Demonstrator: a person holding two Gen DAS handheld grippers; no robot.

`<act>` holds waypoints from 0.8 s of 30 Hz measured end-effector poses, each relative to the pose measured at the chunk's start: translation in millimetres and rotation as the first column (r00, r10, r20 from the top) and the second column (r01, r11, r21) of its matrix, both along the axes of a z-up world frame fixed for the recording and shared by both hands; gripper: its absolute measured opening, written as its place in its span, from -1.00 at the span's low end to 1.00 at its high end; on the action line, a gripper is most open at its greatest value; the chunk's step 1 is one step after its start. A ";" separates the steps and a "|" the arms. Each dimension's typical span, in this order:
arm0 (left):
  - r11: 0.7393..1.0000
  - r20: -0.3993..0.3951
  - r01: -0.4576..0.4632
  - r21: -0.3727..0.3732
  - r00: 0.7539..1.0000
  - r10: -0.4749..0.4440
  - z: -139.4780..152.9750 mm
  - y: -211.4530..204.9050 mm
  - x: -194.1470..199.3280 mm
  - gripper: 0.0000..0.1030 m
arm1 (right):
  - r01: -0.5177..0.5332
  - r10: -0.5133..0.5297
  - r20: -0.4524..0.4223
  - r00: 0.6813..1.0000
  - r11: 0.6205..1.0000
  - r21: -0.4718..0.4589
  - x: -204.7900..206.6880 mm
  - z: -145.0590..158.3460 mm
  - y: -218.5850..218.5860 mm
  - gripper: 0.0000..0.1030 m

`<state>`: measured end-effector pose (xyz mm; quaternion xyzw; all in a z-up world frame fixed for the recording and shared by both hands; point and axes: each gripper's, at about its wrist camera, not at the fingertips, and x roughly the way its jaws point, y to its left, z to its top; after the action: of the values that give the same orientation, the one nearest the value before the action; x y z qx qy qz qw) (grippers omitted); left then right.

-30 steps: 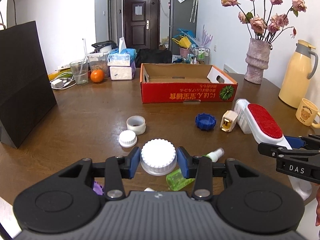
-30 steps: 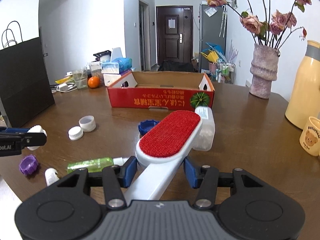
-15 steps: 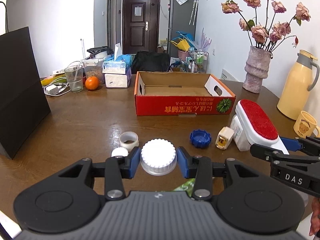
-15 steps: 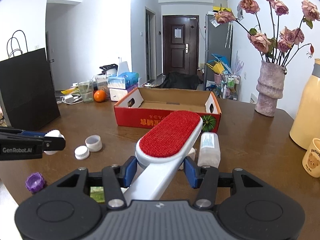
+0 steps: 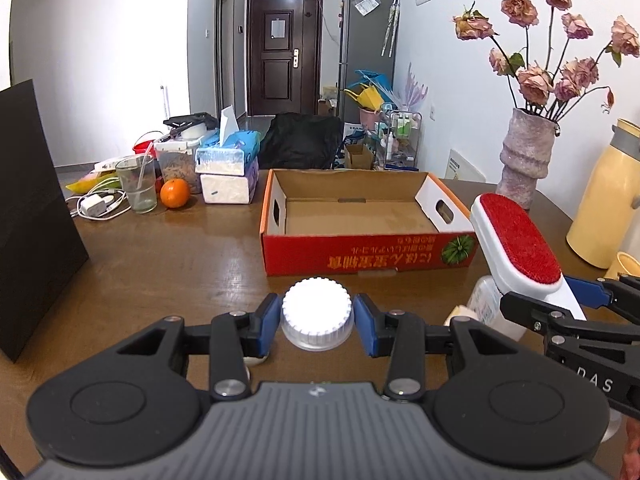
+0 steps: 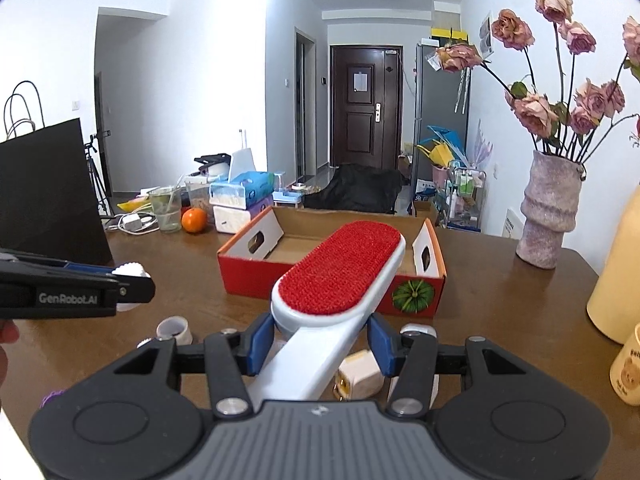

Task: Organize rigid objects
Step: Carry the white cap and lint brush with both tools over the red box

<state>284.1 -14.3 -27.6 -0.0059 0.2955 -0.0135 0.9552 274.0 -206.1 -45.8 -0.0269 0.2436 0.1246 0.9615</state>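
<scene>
My left gripper [image 5: 317, 324] is shut on a large white ribbed cap [image 5: 317, 314], held above the wooden table just in front of the red cardboard box [image 5: 372, 254]. My right gripper [image 6: 320, 344] is shut on the white handle of a red-faced lint brush [image 6: 340, 268], whose head points toward the same box [image 6: 256, 280]. The brush [image 5: 514, 240] shows at the right of the left wrist view, by the box's right end. The box is open on top and looks empty.
A white bottle [image 5: 486, 304], a cream plug [image 6: 358, 378], a small white cup [image 6: 174, 328] and a purple cap [image 6: 50, 396] lie on the table near me. A black paper bag [image 5: 32, 216] stands left, a vase [image 5: 524, 156] and yellow jug [image 5: 604, 200] right.
Both grippers have risen and moved toward the box with their loads. The box now looks larger and nearer, and the loose caps and green bottle have dropped out of the left wrist view.
</scene>
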 end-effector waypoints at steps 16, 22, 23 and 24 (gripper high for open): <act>1.000 -0.009 -0.008 -0.003 1.000 0.008 19.7 -17.9 85.3 -0.19 | 0.005 -0.005 0.027 1.000 1.000 0.016 74.5 19.9 -3.9 -0.02; 1.000 -0.016 -0.016 0.008 1.000 0.017 24.3 -23.1 119.2 -0.19 | 0.001 -0.001 0.028 1.000 1.000 0.022 103.9 26.9 -5.8 -0.01; 1.000 -0.016 -0.018 0.010 1.000 0.018 25.0 -24.3 124.6 -0.19 | 0.002 -0.002 0.027 1.000 1.000 0.024 109.4 27.5 -6.4 -0.01; 1.000 -0.020 -0.019 0.010 1.000 0.019 25.1 -24.8 130.9 -0.19 | 0.002 -0.003 0.024 1.000 1.000 0.028 115.1 27.9 -7.1 -0.01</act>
<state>415.0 -39.1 -2.4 -0.0040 0.3049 -0.0029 0.9524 389.1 -213.2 -17.9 -0.0147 0.2304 0.1264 0.9647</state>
